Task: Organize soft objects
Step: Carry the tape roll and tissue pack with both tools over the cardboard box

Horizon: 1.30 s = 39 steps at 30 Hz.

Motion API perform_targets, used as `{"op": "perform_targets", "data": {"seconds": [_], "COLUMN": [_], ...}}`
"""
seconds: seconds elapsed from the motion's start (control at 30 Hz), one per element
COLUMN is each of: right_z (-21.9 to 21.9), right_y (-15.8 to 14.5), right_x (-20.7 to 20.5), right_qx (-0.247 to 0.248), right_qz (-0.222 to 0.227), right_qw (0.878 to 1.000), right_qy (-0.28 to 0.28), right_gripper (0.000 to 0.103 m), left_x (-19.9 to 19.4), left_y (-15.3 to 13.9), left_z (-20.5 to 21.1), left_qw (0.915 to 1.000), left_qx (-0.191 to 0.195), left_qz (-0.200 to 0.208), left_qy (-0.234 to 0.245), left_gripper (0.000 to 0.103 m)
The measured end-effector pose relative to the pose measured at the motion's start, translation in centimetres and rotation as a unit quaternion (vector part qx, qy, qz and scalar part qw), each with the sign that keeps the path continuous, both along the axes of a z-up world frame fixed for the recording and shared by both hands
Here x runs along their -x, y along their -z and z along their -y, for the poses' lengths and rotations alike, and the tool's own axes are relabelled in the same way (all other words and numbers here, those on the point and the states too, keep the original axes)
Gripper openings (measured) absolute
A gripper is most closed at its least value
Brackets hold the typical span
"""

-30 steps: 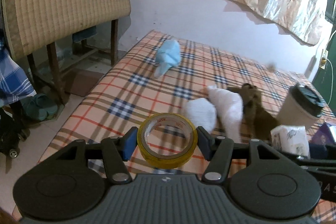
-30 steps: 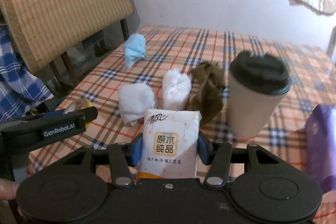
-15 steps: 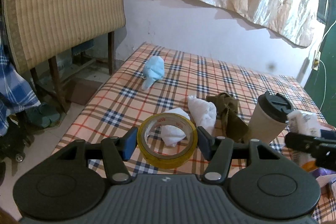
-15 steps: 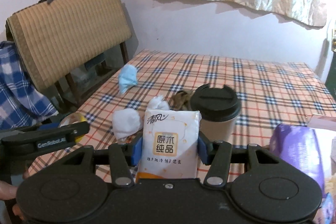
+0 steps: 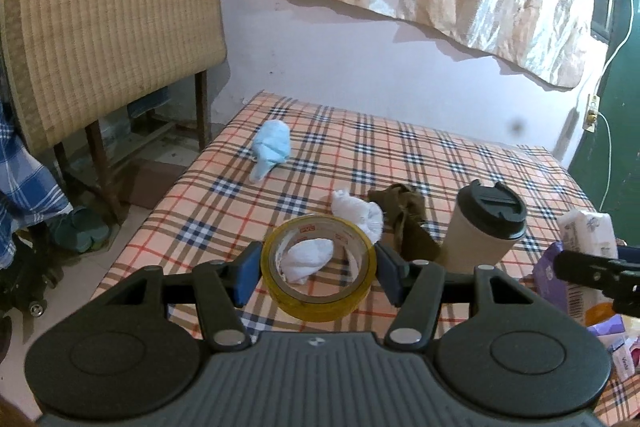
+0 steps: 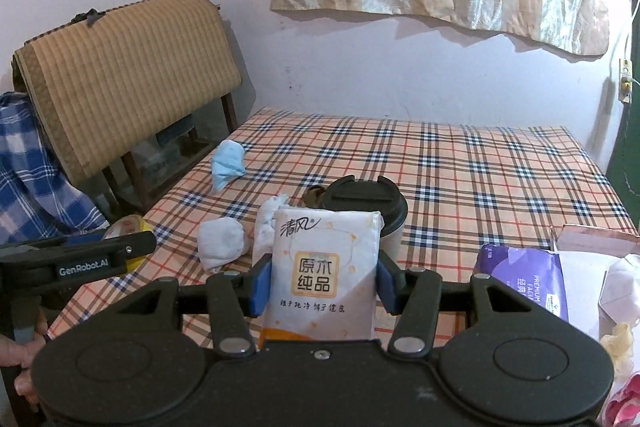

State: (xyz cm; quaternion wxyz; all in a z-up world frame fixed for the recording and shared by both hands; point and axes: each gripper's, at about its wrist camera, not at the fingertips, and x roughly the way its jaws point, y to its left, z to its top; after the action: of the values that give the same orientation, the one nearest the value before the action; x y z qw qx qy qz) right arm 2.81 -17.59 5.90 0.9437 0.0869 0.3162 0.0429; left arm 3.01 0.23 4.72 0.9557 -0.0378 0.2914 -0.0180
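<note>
**Now both grippers lifted clear of the bed, each carrying a load**

Overall, the plaid bed sheet (image 5: 420, 155) fills more of both views than a second ago, with more wall and hanging cloth above it, so both tools have pulled up and back from the clutter. Grips look unchanged.

The lidded paper cup (image 5: 486, 231) stands on the sheet, well apart from the far-left light blue cloth (image 5: 272, 147). In the earlier right wrist view it loomed large beside the pack; now it sits smaller, mostly behind it.

The soft pile stays put near the sheet's middle: an olive-brown cloth (image 5: 406, 219) touching a white sock bundle (image 5: 358, 215), and a second white bundle (image 5: 308, 259) seen through the tape ring. None of these is gathered yet.

The right gripper (image 6: 323, 281) is clamped on a tissue pack (image 6: 324, 267), blue pads pressed to both sides, pack upright. A purple facial tissue bag (image 6: 528, 283) lies just right of it.

The left gripper (image 5: 319, 267) is clamped on a yellow tape roll (image 5: 319, 267), pads on the outer rim, ring facing the camera.

Judgement: this is a carry phase; both items are off the sheet and headed to some drop spot not in view. The tape roll is not soft, so it is likely being separated out. The cloths on the sheet are what remains.
</note>
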Motion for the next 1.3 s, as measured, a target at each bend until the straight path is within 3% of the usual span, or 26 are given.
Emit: {"op": "perform_targets", "data": {"seconds": [0.67, 1.3], "right_z": [2.1, 7.3], "right_y": [-1.8, -2.8], "right_x": [-1.7, -2.7], "right_qx": [0.002, 0.004], "right_qz": [0.016, 0.025], "right_qw": [1.0, 0.999], "right_qy": [0.002, 0.035], "right_gripper": [0.063, 0.063], "left_x": [-2.2, -5.0], "left_y": [-2.4, -3.7], "left_z": [4.3, 9.1], "left_qw": [0.9988, 0.9957], "left_qx": [-0.005, -0.014], "left_qz": [0.011, 0.013], "left_qy": [0.047, 0.091], "left_gripper": [0.061, 0.061]}}
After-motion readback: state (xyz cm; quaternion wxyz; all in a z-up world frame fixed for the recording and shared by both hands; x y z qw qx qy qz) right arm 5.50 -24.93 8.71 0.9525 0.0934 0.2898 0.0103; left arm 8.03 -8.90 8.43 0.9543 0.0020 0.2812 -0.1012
